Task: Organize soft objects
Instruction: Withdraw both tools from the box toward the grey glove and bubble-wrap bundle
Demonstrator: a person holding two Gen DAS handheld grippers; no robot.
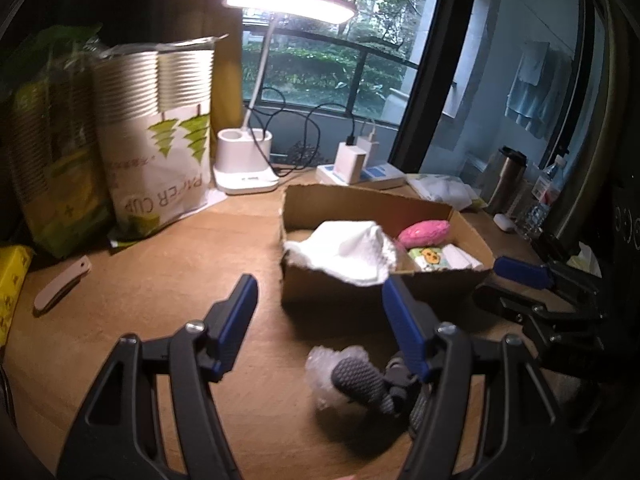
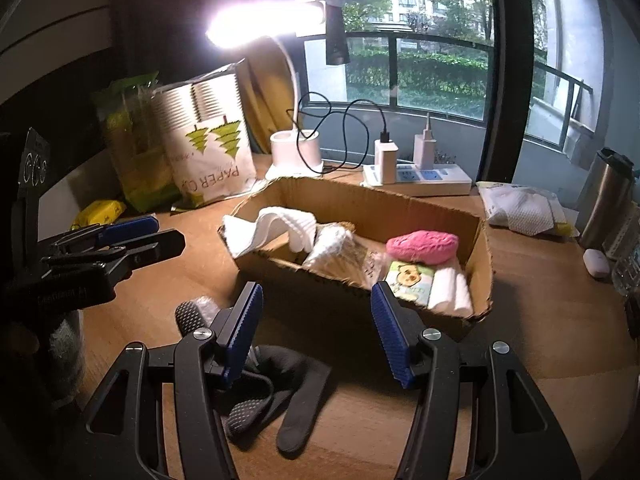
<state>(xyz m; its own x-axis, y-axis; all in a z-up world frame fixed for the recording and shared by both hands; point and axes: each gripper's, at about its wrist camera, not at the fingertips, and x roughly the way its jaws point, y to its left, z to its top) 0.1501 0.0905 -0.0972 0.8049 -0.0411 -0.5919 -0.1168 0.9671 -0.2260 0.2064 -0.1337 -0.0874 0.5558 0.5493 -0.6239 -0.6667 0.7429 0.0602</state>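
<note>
— Two grippers, both low over the wooden desk [image 1: 160, 288]. From where I stand the left gripper [image 1: 320, 312] points toward the open brown cardboard box [image 1: 360, 200] at its 12 o'clock, and the right gripper [image 2: 316, 320] hovers beside it, aimed at the same box.

— What's lying around them?

— Inside the box a crumpled white cloth [image 1: 352, 252] drapes over the near wall, with a pink fuzzy lump [image 1: 424, 232] and a small printed tissue pack [image 2: 412, 280] at its 3 o'clock end. Behind, at 11 o'clock, stands a white desk lamp [image 1: 244, 160], lit, and a bag of paper cups [image 1: 160, 140]; a white power strip [image 2: 420, 180] with chargers sits at 1 o'clock. On the desk in front of the box lie dark grey dotted gloves [image 2: 272, 392] beside a wad of clear bubble wrap [image 1: 332, 376].

— Anything in the way?

— The right finger of the left gripper overlaps the gloves in its own view; whether it touches them, I can't tell.

— And the jaws?

— Both sets spread wide, blue pads well apart, nothing between them.
</note>
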